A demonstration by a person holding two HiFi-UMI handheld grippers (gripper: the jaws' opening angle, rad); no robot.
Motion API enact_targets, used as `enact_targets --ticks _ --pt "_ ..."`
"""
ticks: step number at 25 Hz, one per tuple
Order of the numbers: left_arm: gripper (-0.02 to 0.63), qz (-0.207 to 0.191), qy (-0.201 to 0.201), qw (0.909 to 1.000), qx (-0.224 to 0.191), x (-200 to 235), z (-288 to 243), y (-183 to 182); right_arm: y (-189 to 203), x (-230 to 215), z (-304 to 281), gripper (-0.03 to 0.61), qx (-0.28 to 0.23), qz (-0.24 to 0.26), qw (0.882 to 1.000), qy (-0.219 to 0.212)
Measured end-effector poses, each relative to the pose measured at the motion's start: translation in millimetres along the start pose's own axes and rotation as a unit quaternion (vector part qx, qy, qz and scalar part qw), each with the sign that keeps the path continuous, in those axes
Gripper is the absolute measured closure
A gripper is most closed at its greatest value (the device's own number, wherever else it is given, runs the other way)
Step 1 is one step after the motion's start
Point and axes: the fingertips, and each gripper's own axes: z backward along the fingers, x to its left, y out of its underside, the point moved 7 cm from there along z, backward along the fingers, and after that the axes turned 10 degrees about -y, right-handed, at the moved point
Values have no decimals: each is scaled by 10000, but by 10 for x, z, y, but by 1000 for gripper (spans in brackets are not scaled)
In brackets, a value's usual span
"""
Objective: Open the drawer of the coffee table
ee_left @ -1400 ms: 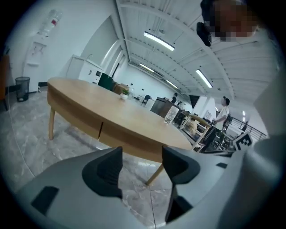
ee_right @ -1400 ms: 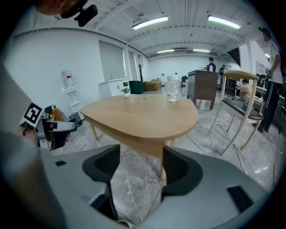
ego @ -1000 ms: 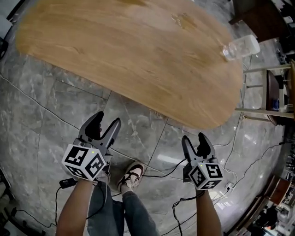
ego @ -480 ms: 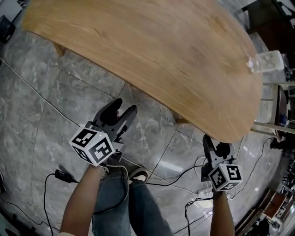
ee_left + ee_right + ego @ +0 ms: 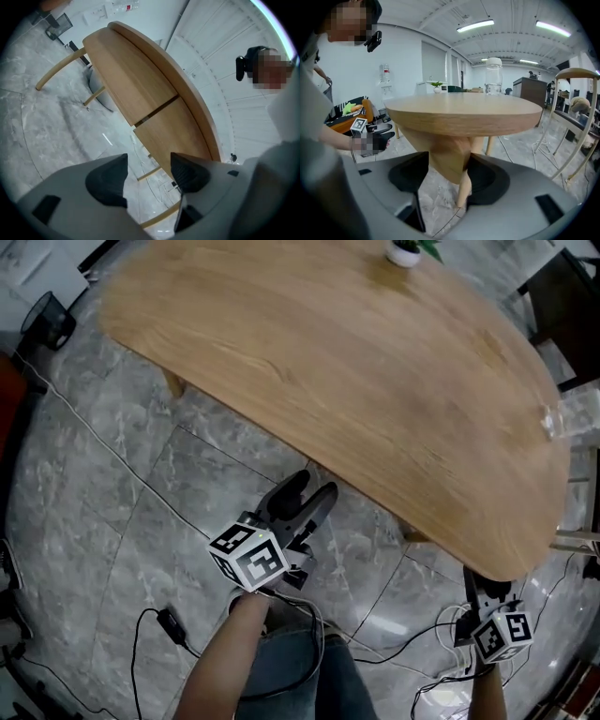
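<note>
Grey marbled floor tiles [image 5: 112, 521], black cables [image 5: 167, 621] trailing, white panelled wall [image 5: 211, 56], ceiling strip lights [image 5: 476, 26], possibly a chair [image 5: 576, 71].

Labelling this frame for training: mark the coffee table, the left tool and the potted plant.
coffee table [image 5: 356, 381], head view, bare wooden top.
left tool [image 5: 313, 486], head view, midway between its fingertips.
potted plant [image 5: 405, 253], head view, its white pot.

- One coffee table [image 5: 356, 381], with a wooden top.
- Two grippers: the left gripper [image 5: 312, 487] and the right gripper [image 5: 489, 589].
- Two marker cubes [image 5: 248, 557], one on each gripper.
- One potted plant [image 5: 405, 251] on the table.
- One clear container [image 5: 493, 79] on the table.
- Two front panels [image 5: 126, 79] under the top.
</note>
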Motion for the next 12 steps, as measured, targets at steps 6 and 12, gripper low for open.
enact_targets --ticks 6,12 --pt "325 -313 275 9991 76 57 -206 -112 -24 2 32 319 48 113 9999 -14" --pt "345 -226 916 9951 282 70 -331 -241 -45 -11 14 319 136 131 9998 1"
